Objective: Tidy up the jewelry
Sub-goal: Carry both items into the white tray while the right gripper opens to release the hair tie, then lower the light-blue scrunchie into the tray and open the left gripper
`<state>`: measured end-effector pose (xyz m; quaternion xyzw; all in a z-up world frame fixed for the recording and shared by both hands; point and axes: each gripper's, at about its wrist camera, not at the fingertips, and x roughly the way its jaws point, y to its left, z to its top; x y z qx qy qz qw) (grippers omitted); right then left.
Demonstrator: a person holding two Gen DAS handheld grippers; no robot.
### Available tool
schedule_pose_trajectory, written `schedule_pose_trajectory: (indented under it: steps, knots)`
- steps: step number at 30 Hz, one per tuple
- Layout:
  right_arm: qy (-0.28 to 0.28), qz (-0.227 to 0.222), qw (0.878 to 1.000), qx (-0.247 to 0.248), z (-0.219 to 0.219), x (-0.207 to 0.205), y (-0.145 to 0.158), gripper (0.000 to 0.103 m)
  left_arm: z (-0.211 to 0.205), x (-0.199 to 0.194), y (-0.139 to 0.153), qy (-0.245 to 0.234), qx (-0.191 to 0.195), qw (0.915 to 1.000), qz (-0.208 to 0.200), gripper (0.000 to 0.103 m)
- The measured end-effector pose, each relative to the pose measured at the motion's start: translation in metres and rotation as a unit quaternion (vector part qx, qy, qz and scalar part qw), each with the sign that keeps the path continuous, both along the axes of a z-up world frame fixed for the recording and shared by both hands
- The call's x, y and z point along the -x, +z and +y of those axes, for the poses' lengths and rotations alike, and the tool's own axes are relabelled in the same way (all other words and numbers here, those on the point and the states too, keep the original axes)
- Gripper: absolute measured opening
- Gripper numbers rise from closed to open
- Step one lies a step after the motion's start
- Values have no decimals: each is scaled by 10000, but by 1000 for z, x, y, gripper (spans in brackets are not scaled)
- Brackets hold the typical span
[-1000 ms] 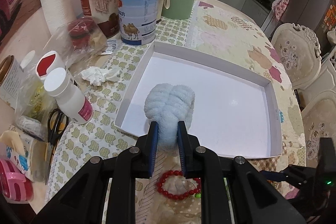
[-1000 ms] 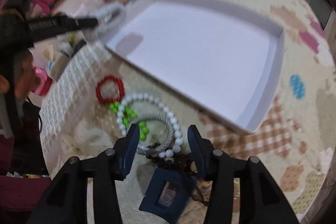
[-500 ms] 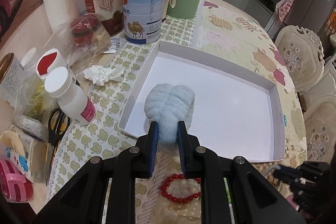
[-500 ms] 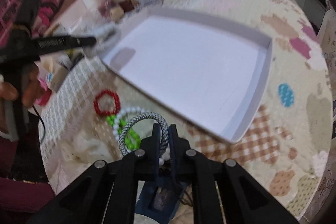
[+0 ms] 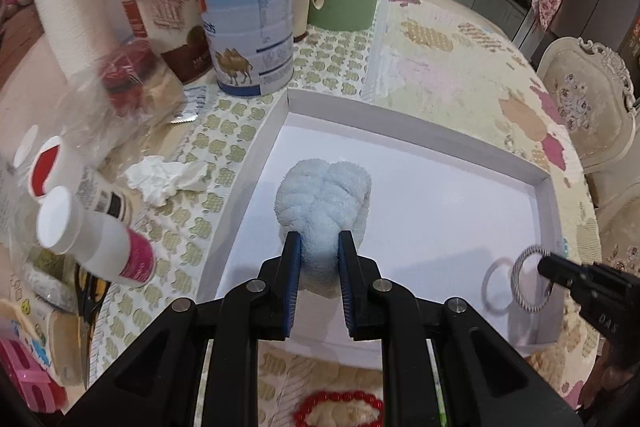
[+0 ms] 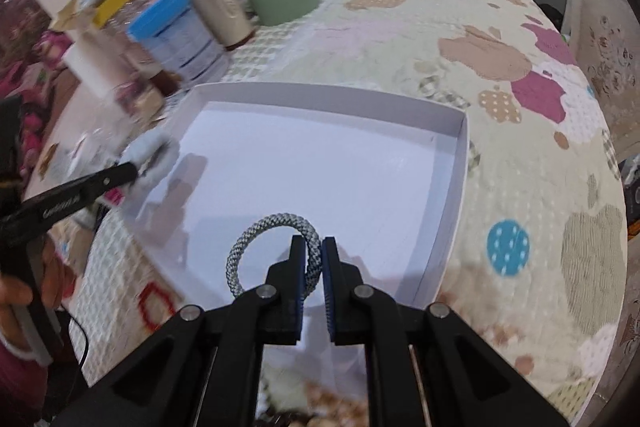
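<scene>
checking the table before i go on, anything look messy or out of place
Yes: a crumpled white tissue lies loose on the tablecloth left of the white tray, beside a flattened foil packet. Nothing looks spilled or broken.

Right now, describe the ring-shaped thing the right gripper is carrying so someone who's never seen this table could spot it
Find the big shallow white tray on the patchwork tablecloth. Over its near edge, the right gripper is shut on a braided bracelet, a grey-and-white speckled cord loop held upright. Unlike the red bead bracelet lying on the cloth or the fluffy blue scrunchie in the left gripper, it is woven rope with no beads.
</scene>
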<state>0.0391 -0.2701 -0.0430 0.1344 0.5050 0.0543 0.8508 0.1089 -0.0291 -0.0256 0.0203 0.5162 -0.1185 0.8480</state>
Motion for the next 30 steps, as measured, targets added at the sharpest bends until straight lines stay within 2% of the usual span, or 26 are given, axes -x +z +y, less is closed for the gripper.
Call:
schedule_pose_trajectory:
  steps: [7,12,15,18,27,29,30]
  knots:
    - [-234,58,9996,161,-21,-37,-17,8,0,-8,-21,52,-209,9994,273,9]
    - [-326,165,9991,211,-35,-57,-29,9,10,-4,-32,131,-199,9988,421,9]
    - [-340,184,9991,195,-41,-66,-33,16,13,1,-35,155,-129,9986,489,10]
    - [-362,123,9988,296,-45,-74,-32,36,12,11,-39,133,-77,9982,581,12]
    - [-194,111,9992,330,-41,-77,-25,38,12,31,-43,138,-68,9974,710,14]
    - [-176,46,9996,195,-40,-69,-18,41,13,34,-43,171,-10,9969,763,14]
    - [-159,7,9998,148,-39,-64,-12,46,12,38,-43,158,-17,9969,764,14]
